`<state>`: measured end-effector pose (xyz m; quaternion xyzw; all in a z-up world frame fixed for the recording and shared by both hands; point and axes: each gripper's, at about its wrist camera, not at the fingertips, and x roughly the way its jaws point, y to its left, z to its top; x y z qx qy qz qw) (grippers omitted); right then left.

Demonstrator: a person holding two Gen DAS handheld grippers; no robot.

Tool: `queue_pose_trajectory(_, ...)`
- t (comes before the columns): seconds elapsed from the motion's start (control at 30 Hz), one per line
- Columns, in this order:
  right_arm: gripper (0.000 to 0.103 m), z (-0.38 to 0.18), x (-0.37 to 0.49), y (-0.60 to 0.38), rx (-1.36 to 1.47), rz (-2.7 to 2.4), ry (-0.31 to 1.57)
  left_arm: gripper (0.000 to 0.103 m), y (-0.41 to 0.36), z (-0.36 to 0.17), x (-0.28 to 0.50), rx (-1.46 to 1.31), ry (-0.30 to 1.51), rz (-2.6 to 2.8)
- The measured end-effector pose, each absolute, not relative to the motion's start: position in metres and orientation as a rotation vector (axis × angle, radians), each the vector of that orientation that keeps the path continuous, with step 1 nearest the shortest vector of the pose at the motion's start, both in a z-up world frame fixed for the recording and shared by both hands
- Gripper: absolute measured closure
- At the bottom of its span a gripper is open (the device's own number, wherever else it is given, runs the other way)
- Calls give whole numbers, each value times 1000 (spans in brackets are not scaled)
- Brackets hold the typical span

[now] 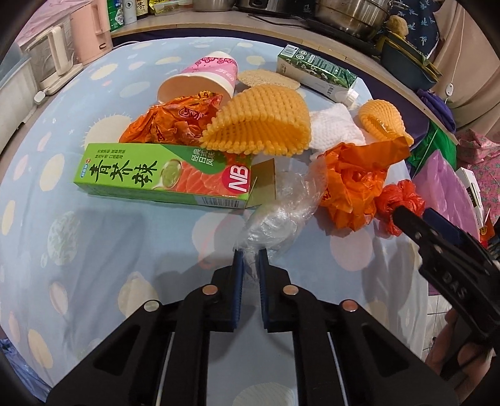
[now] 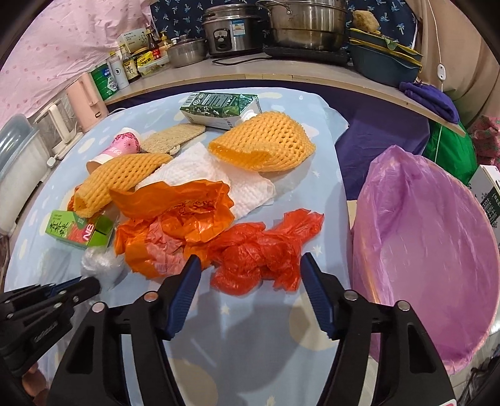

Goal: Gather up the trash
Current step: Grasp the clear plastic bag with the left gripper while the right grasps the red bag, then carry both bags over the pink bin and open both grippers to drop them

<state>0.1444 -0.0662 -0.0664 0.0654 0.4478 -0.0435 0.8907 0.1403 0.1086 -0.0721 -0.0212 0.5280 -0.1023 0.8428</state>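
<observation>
Trash lies heaped on the blue spotted tablecloth (image 1: 93,250). My left gripper (image 1: 250,254) is shut on a clear crumpled plastic wrap (image 1: 278,218), which also shows in the right wrist view (image 2: 101,265). My right gripper (image 2: 250,265) is open, its fingers either side of a red plastic bag (image 2: 259,256) on the cloth; that bag shows in the left wrist view (image 1: 398,200). Nearby lie an orange plastic bag (image 2: 175,215), a green wasabi box (image 1: 162,178), yellow foam nets (image 1: 262,125), a white paper towel (image 2: 225,178), a pink paper cup (image 1: 203,78) and a green carton (image 2: 218,107).
A bin lined with a pink bag (image 2: 431,265) stands off the table's right edge. A counter behind holds steel pots (image 2: 300,25), a rice cooker (image 2: 231,28) and bottles (image 2: 131,67). A pink kettle (image 2: 86,100) stands at the left.
</observation>
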Motion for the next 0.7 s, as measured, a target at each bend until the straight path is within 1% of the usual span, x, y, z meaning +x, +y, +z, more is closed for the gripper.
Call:
queue_pose_trajectory(0.07,46,-69,148,-67,134,-89,926,94,109,-70,139,-45,1114,-223)
queue_pose_trajectory(0.13,55,-73,152,-68,127,-88,931,95,109,-69,137,-42,1114,-228)
queue_pose_trajectory(0.17,56,-75,153,-68,129,-87,932,95,109,-68,136,-38,1112,-229)
queue_pose_trajectory(0.23,68,-76,152,-69,139,-71,927,95,108,-66,133,-29,1107,-232)
queue_pose_trajectory(0.27,69,-75,151,-69,138,-68,927,95,108,-64,130,-26,1103,-233)
queue_pose_trajectory(0.3,76,-74,149,-69,138,-63,926,95,108,-62,127,-25,1099,-236)
queue_pose_trajectory(0.33,79,-74,146,-69,138,-58,926,95,108,-60,126,-25,1097,-238)
queue_pose_trajectory(0.43,84,-68,138,-69,148,-47,917,95,106,-54,120,-24,1089,-244)
queue_pose_trajectory(0.7,85,-36,102,-74,170,-21,851,96,97,-23,93,5,1027,-270)
